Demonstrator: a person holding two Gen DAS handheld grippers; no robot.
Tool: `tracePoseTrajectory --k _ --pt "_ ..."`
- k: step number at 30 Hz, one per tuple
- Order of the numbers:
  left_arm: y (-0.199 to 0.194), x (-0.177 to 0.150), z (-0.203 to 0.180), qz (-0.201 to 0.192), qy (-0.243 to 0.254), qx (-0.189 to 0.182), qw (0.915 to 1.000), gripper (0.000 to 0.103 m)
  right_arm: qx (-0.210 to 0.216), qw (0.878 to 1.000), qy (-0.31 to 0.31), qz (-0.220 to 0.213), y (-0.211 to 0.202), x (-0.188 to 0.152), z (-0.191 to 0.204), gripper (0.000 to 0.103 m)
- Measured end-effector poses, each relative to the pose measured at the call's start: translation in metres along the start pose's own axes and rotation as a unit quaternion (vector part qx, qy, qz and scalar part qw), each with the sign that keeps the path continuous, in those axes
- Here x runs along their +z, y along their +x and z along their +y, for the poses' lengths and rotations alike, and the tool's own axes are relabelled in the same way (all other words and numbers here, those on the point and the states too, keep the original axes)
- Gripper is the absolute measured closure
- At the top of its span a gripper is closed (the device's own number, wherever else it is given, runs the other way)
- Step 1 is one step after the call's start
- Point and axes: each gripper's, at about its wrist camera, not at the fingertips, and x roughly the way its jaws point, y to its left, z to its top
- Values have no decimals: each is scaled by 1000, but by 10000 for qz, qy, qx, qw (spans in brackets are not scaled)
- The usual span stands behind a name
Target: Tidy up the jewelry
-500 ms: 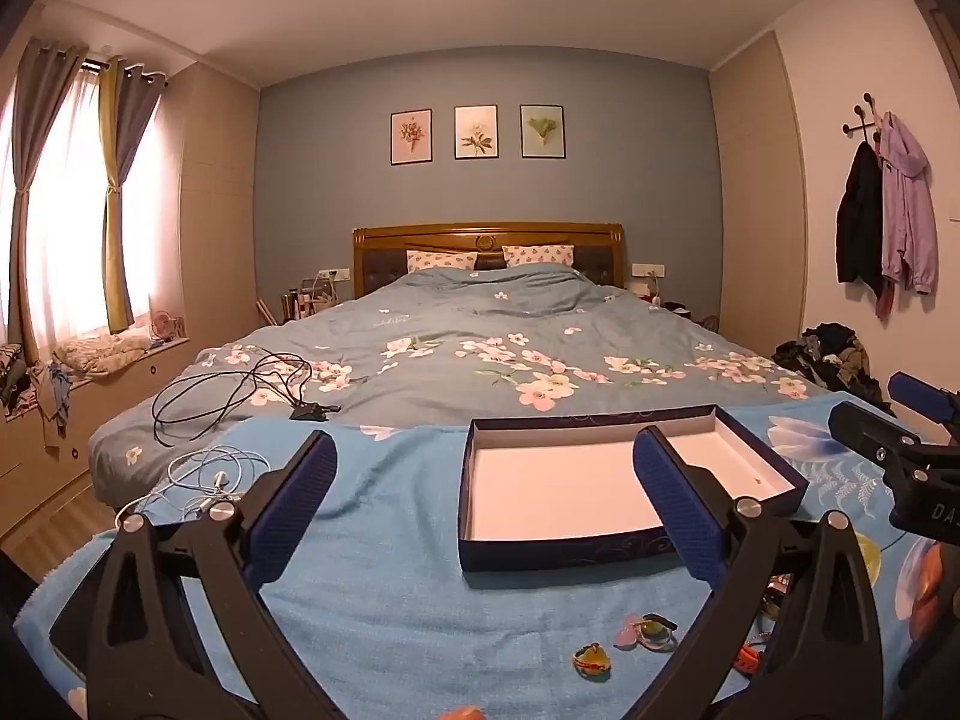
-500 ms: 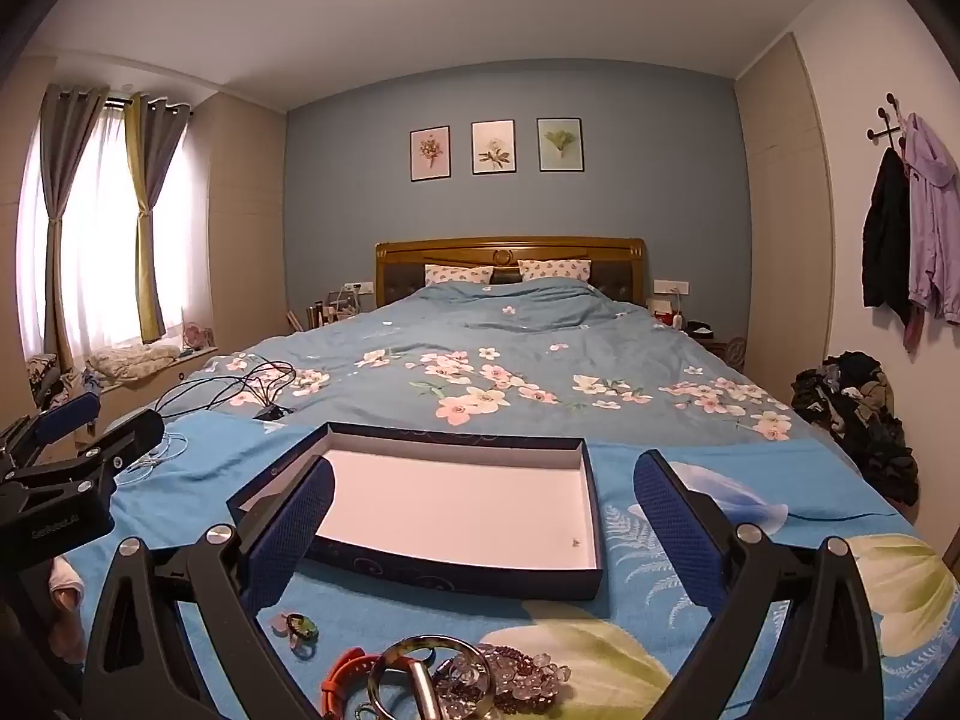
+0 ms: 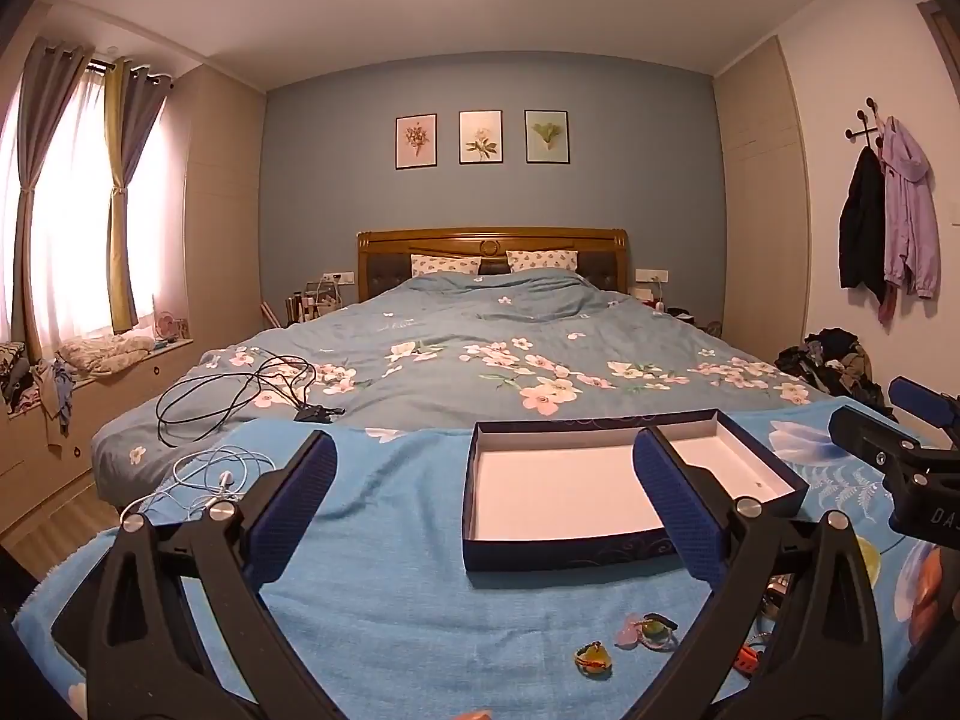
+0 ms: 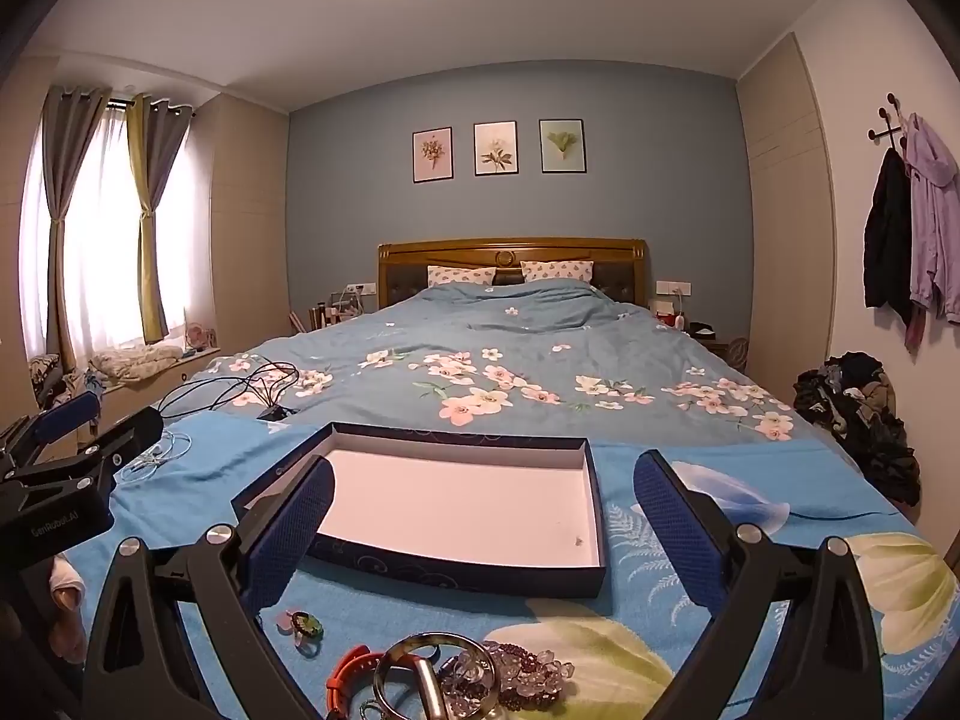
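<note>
A shallow dark blue box (image 3: 570, 552) with a white inside lies open on the blue bedspread; it also shows in the right wrist view (image 4: 456, 570). Small rings (image 3: 594, 657) and a pink-green piece (image 3: 648, 630) lie in front of it. A pile of jewelry (image 4: 468, 678) with a metal bangle, clear beads and an orange band lies at the bottom of the right wrist view, with a green ring (image 4: 306, 624) to its left. My left gripper (image 3: 480, 504) is open and empty above the bedspread. My right gripper (image 4: 480, 522) is open and empty above the pile.
White earphones (image 3: 210, 474) and black cables (image 3: 240, 390) lie on the bed to the left. Clothes are heaped on the floor at the right (image 4: 858, 414). The bed stretches back to a wooden headboard (image 3: 492, 240). The other gripper shows at each view's edge.
</note>
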Motion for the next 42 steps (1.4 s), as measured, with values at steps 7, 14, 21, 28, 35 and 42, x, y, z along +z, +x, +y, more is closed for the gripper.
tracePoseTrajectory --k 7,14,21,28,35,42 --pt "3 -3 -3 22 -19 -17 10000 6 -18 10000 -2 -20 0 -1 2 6" --pt "1 -2 -2 18 -41 -4 10000 6 -44 10000 -22 -59 -2 -4 5 6" --pt "1 -2 -1 16 -62 -6 10000 6 -34 10000 -22 -33 0 -3 5 6" --pt "0 -3 0 2 -74 -18 10000 6 -41 10000 -26 -52 -1 -4 6 6" --pt "0 -2 1 -5 -79 -43 10000 6 -35 10000 -9 -49 0 -3 4 6" --pt "-2 -1 0 -8 -72 -52 10000 6 -11 10000 7 -44 -1 -3 2 6"
